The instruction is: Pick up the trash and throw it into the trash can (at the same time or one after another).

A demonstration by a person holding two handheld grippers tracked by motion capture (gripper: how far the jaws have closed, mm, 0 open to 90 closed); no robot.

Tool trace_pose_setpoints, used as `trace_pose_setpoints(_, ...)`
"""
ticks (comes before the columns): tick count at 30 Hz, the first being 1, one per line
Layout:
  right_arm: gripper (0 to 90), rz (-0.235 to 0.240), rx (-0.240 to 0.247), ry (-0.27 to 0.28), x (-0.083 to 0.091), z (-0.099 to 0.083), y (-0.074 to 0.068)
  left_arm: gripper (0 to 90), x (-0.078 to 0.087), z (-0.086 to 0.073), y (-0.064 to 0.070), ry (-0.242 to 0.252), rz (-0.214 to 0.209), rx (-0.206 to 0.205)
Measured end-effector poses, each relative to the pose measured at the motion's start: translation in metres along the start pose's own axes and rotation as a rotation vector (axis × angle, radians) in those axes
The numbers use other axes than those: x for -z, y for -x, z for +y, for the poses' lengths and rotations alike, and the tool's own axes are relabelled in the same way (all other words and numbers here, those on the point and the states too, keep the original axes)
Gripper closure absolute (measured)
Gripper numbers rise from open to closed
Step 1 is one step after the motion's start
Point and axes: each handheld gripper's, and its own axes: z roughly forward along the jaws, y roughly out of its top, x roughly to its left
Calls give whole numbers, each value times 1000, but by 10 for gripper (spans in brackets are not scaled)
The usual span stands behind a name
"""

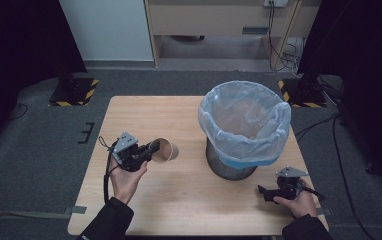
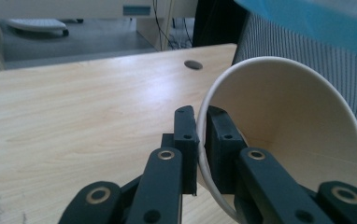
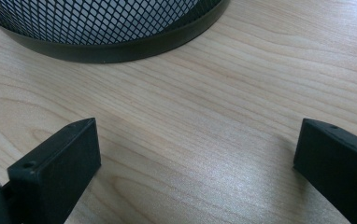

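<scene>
A brown paper cup (image 1: 166, 149) lies on its side left of the table's middle, its open mouth toward my left gripper (image 1: 149, 151). In the left gripper view that gripper (image 2: 201, 122) is shut on the cup's white rim (image 2: 204, 154), one jaw inside the cup (image 2: 303, 121) and one outside. A mesh waste bin (image 1: 231, 165) lined with a pale blue bag (image 1: 244, 120) stands right of the cup. My right gripper (image 1: 265, 192) rests low near the table's front right corner, open, with bare wood between its jaws (image 3: 195, 154) and the bin's base (image 3: 120, 46) just ahead.
The wooden table (image 1: 189, 200) has a round cable hole (image 2: 193, 65) toward its far side. Grey carpet surrounds it. Black stands with striped feet (image 1: 74, 92) sit behind, and cables (image 1: 284, 55) trail on the floor at the back right.
</scene>
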Motion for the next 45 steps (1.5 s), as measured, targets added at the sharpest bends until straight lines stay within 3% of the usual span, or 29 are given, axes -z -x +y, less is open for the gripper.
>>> trace_pose_setpoints(12, 9, 0, -3, -1, 0, 0, 0, 830, 21, 20, 0, 114, 7, 2)
trace_pose_setpoints(25, 8, 0, -4, -1, 0, 0, 0, 830, 47, 49, 10, 249, -7, -9)
trace_pose_setpoints(35, 9, 0, -4, 0, 0, 0, 0, 829, 52, 71, 20, 298, -17, -46)
trace_pose_setpoints(45, 8, 0, -4, -1, 0, 0, 0, 830, 49, 100, 38, 354, -53, -85)
